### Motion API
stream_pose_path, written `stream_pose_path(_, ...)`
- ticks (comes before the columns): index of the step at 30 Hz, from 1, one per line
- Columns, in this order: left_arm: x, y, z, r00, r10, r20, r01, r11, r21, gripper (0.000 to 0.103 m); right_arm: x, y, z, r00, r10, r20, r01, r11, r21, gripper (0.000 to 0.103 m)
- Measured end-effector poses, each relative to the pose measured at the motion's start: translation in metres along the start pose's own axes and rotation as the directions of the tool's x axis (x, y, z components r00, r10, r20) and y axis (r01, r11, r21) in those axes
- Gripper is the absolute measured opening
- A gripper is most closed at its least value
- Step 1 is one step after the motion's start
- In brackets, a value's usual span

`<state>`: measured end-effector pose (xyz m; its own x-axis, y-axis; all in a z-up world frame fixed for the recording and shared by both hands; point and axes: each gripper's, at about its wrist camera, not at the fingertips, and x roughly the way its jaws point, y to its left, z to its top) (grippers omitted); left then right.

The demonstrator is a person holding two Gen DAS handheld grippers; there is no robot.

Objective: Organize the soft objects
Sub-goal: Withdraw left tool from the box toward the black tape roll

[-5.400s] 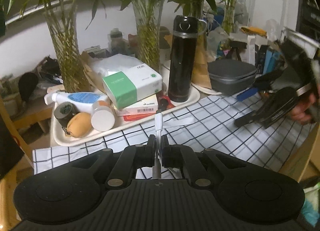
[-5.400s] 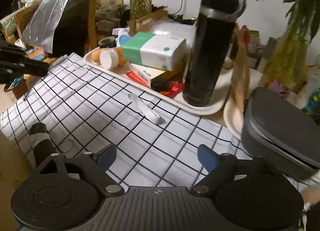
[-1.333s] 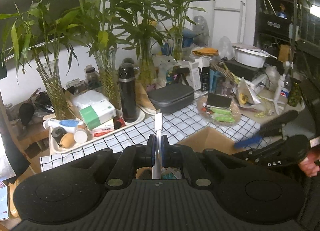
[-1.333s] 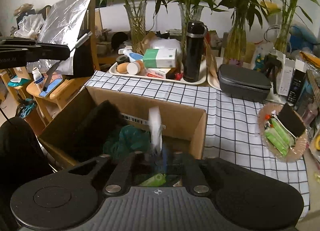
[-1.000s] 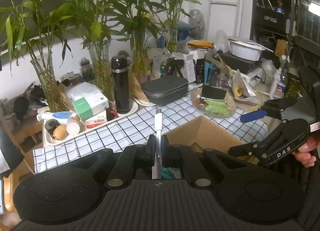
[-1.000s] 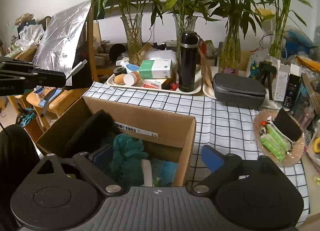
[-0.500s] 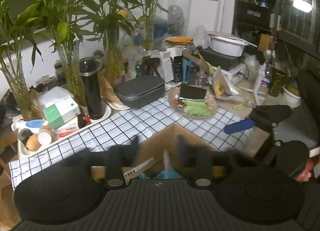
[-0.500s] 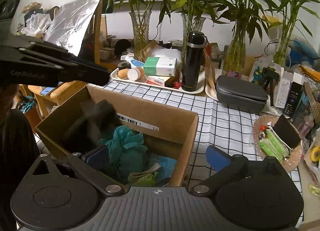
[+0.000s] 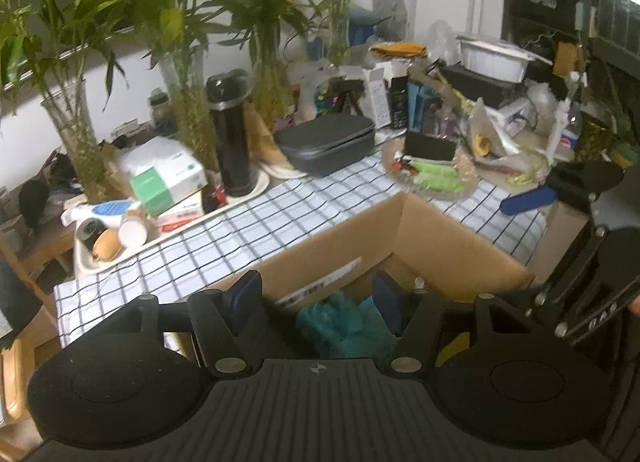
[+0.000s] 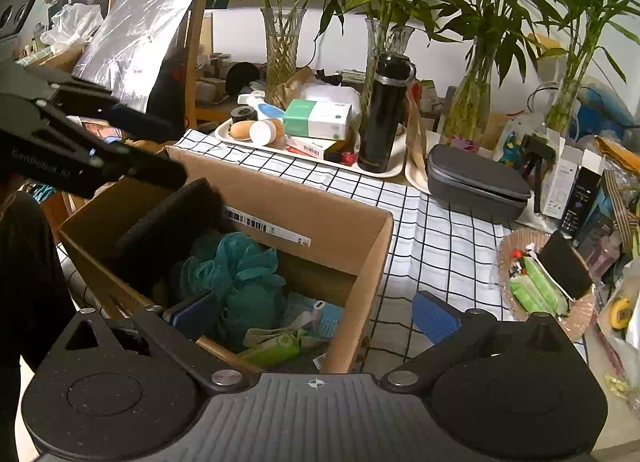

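An open cardboard box [image 9: 440, 222] [image 10: 304, 206] stands on the checked cloth. Inside lie a teal mesh pouf [image 9: 344, 322] [image 10: 240, 274], a black soft roll [image 10: 168, 222], a green packet [image 10: 276, 346] and a white strip [image 10: 316, 308]. My left gripper [image 9: 316, 298] hangs over the box's near rim. Its jaws are opening and nothing is between them. It also shows as a dark arm [image 10: 132, 142] at the left of the right wrist view. My right gripper [image 10: 312, 314] stands open and empty over the box's near corner, and its blue pad [image 9: 528, 200] shows at the right.
Behind the box a white tray [image 10: 384, 172] carries a tissue pack [image 10: 316, 118], a black flask [image 10: 384, 110] and small jars. A grey case [image 10: 476, 182], a wicker plate of green packets [image 10: 540, 286] and glass vases of bamboo [image 10: 282, 50] crowd the back and right.
My left gripper, shut on a white strip a second ago, has opened and dipped toward the box. The strip has left its jaws. My right gripper has stayed open.
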<state>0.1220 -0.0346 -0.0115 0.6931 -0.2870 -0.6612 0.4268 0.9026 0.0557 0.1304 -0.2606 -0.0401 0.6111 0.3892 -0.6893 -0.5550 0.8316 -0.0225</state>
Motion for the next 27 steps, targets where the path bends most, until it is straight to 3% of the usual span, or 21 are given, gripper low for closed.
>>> stream_pose_path(17, -0.023, 0.036, -0.037, 0.996, 0.087, -0.025, -0.090, 0.990, -0.105, 0.060, 0.002, 0.008, 0.000, 1.000, -0.014, 0.000, 0.014, 0.999, -0.040, 0.103)
stream_pose_path(27, -0.026, 0.052, -0.049, 0.996, 0.090, 0.014, -0.086, 0.979, -0.187, 0.060, 0.007, 0.012, 0.005, 1.000, -0.024, -0.007, 0.024, 0.999, -0.044, 0.103)
